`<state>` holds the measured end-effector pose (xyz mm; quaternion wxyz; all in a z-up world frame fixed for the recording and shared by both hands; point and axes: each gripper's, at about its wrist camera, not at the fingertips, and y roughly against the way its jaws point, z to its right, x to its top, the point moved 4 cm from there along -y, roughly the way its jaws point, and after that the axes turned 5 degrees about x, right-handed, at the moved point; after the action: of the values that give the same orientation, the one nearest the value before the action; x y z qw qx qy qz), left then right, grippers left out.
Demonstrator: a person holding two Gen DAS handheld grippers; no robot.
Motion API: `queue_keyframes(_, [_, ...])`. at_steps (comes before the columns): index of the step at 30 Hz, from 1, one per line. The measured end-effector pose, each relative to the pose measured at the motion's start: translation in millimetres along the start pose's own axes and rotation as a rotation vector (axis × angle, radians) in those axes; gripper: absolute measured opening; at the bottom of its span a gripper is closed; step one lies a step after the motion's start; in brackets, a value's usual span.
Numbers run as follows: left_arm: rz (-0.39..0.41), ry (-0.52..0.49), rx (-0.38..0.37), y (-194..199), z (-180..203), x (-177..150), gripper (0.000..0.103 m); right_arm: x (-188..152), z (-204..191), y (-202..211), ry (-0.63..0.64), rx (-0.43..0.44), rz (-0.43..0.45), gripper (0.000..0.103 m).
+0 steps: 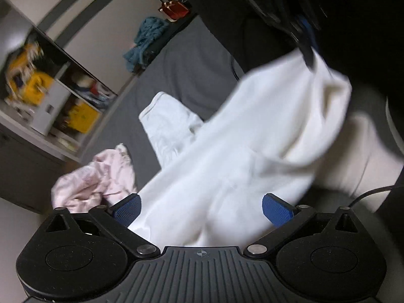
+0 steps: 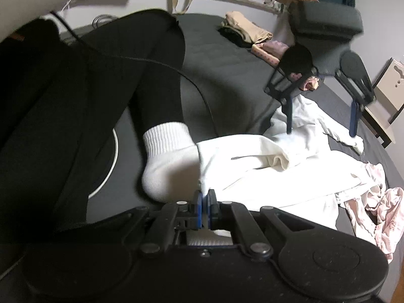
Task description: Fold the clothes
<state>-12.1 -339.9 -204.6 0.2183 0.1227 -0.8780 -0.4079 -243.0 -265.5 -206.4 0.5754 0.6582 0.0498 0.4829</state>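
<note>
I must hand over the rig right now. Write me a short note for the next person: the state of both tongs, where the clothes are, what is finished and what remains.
Right tongs: shut on an edge of the white garment, close to the person's white sock.
Left tongs: open, hanging over the far part of the same garment, gripping nothing.
The garment lies spread and rumpled on the dark grey bed, not yet folded.
A pink garment lies crumpled beside it, untouched.
Folded clothes are already stacked at the far side.
Left: fold the white, then the pink.
</note>
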Motion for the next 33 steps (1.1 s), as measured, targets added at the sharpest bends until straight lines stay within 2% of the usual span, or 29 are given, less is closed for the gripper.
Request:
queue_keyframes(2, [0.010,0.028,-0.061,-3,-20,3,0.099,-4,2,5,-0.020,0.006,0.022,0.005])
queue_keyframes(3, [0.009,0.034,-0.092,-6,-28,4,0.087,-4,3,7,-0.029,0.010,0.033,0.005])
queue_keyframes(4, [-0.020,0.005,-0.125,-13,-26,4,0.067,-6,3,7,-0.032,0.011,0.037,0.005])
queue_keyframes(6, [-0.068,-0.045,-0.186,-26,-19,2,0.048,-8,3,6,-0.037,0.013,0.044,0.005])
queue_keyframes(8, [-0.081,-0.077,-0.218,-33,-11,1,0.047,-12,-1,9,-0.033,0.015,0.046,0.005])
queue_keyframes(11, [-0.050,-0.141,-0.177,-26,6,-3,0.048,-16,0,5,-0.033,0.025,0.047,0.005])
queue_keyframes(15, [-0.022,-0.102,-0.210,-26,1,2,0.048,-17,6,2,-0.057,0.045,0.058,0.005])
queue_keyframes(17, [-0.027,-0.121,-0.235,-31,4,4,0.047,-17,11,0,-0.074,0.044,0.067,0.005])
queue_keyframes(18, [-0.033,-0.133,-0.246,-35,6,4,0.041,-17,13,0,-0.081,0.041,0.071,0.005])
queue_keyframes(20, [-0.048,-0.150,-0.251,-33,15,3,0.036,-18,17,-1,-0.096,0.036,0.079,0.005])
queue_keyframes(22, [-0.053,-0.149,-0.225,-36,20,1,0.022,-17,18,-2,-0.097,0.027,0.080,0.005])
queue_keyframes(24, [-0.050,-0.107,-0.168,-36,21,-2,0.011,-17,20,-2,-0.099,0.016,0.082,0.005])
queue_keyframes(28, [-0.055,0.027,-0.103,-27,21,-7,0.007,-17,27,1,-0.137,-0.029,0.081,0.005])
queue_keyframes(33, [-0.075,0.175,-0.022,7,30,-26,0.007,-25,52,12,-0.276,-0.158,0.089,0.005])
